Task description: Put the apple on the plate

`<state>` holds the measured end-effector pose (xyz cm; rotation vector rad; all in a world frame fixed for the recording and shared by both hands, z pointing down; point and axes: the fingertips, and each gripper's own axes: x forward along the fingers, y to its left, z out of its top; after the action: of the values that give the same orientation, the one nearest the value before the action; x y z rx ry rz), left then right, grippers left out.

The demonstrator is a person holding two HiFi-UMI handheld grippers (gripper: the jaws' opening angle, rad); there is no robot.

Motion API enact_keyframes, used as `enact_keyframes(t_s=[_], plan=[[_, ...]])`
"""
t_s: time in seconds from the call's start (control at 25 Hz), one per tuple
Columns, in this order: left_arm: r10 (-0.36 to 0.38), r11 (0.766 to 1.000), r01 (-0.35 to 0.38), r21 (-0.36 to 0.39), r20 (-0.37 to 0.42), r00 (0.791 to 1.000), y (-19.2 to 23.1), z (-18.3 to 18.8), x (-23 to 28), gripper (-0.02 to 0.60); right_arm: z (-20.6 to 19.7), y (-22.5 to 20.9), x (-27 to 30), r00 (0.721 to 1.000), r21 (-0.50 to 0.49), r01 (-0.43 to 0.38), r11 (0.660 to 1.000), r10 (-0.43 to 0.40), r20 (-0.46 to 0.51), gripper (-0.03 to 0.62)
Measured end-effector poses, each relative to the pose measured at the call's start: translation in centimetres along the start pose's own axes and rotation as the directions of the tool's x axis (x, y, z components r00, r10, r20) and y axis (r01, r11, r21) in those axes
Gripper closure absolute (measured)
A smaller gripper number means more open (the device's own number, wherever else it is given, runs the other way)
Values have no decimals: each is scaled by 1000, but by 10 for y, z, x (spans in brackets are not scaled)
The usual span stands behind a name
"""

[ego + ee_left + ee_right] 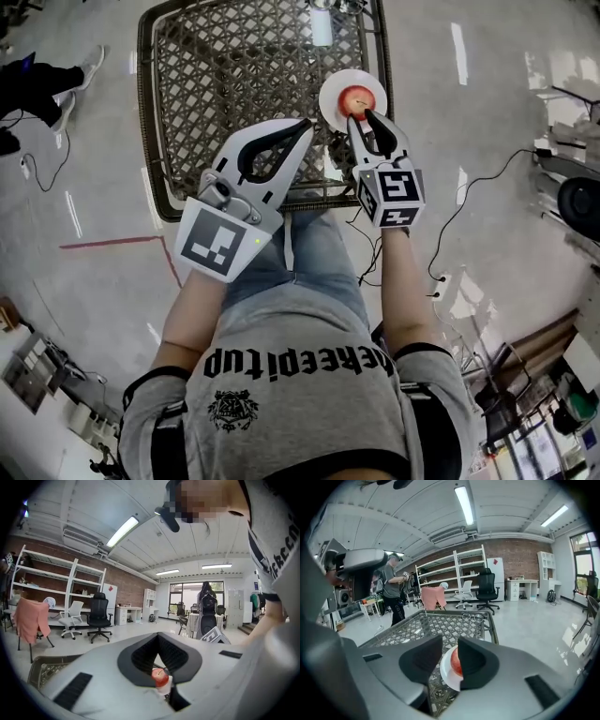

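Red apple (357,97), one; plate (328,101), one

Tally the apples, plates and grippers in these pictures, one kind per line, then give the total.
Apple: 1
Plate: 1
Grippers: 2, the left gripper and the right gripper
Total: 4

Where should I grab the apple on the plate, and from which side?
Grip the apple across its round middle, coming down from above. It sits stem up on the shallow white plate, so its sides are free all round, and a low sideways approach would likely catch the rim.
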<state>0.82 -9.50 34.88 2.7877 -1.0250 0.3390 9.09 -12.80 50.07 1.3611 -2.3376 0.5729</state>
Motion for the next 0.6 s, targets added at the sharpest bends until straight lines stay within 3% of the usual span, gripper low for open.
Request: enact_keyframes(t_s=[0.2, 0.6], plan=[[-39, 999, 39, 18, 22, 999, 2, 11, -14, 561, 26, 15, -20, 997, 17, 31, 999, -32, 63, 593], [-115, 993, 114, 38, 50, 992, 5, 20, -26, 561, 59, 45, -49, 990, 10, 52, 999, -53, 134, 599]])
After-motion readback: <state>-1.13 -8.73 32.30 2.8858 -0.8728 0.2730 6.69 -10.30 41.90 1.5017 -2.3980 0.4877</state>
